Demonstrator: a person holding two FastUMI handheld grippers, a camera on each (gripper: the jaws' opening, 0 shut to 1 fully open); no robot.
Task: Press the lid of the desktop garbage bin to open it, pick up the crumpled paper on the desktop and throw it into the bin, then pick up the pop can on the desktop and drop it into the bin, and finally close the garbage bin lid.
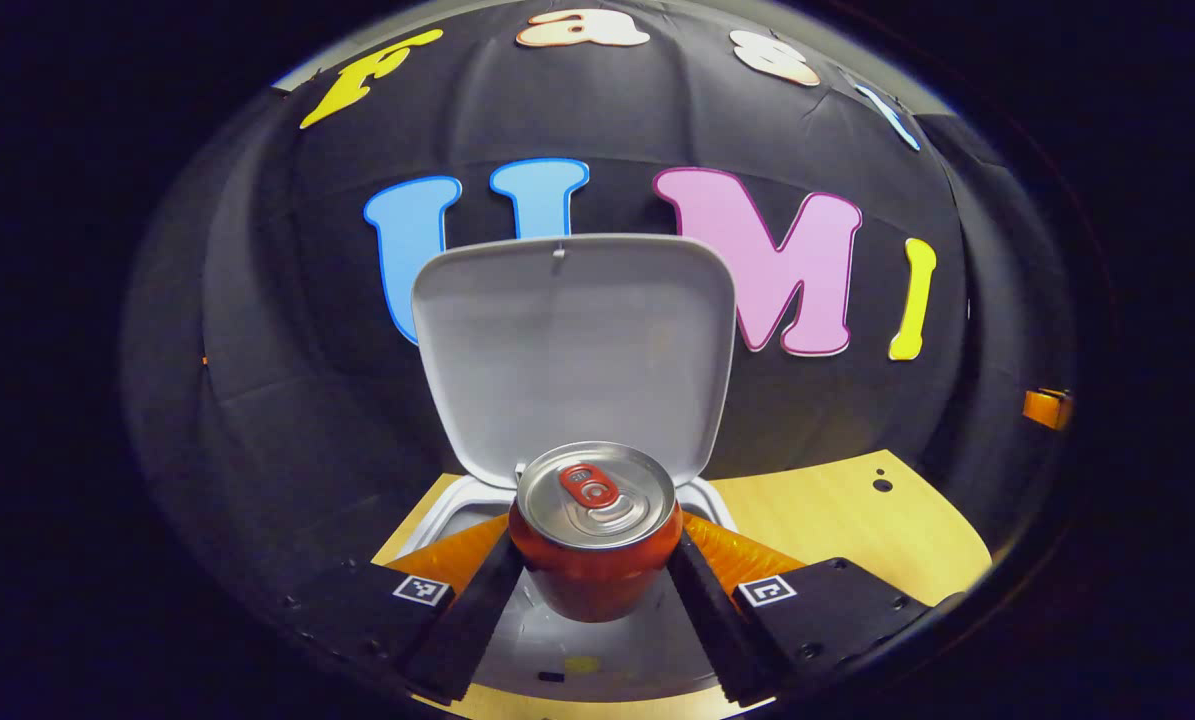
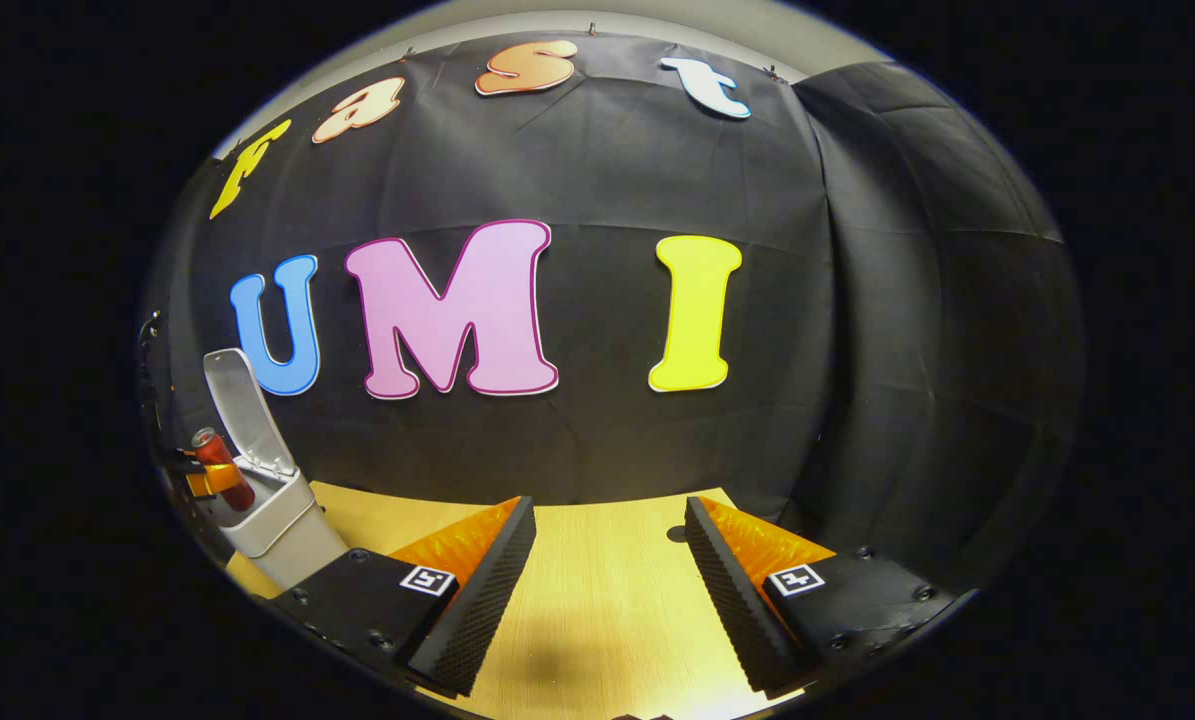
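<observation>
A red pop can [image 1: 595,545] with a silver top is held upright between both fingers of my left gripper [image 1: 597,600], directly over the open mouth of the white garbage bin [image 1: 437,515]. The bin's lid [image 1: 572,345] stands raised behind the can. In the right gripper view the same bin [image 2: 277,525] sits at the far left with its lid [image 2: 242,405] up, and the can [image 2: 222,468] hangs above its opening in the left gripper's fingers [image 2: 207,480]. My right gripper [image 2: 607,590] is open over the wooden desktop [image 2: 607,620], nothing between its fingers.
The pale wooden desktop [image 1: 857,520] extends right of the bin, with a small dark hole [image 1: 882,485] near its far edge. Black cloth walls close the booth behind and to the right.
</observation>
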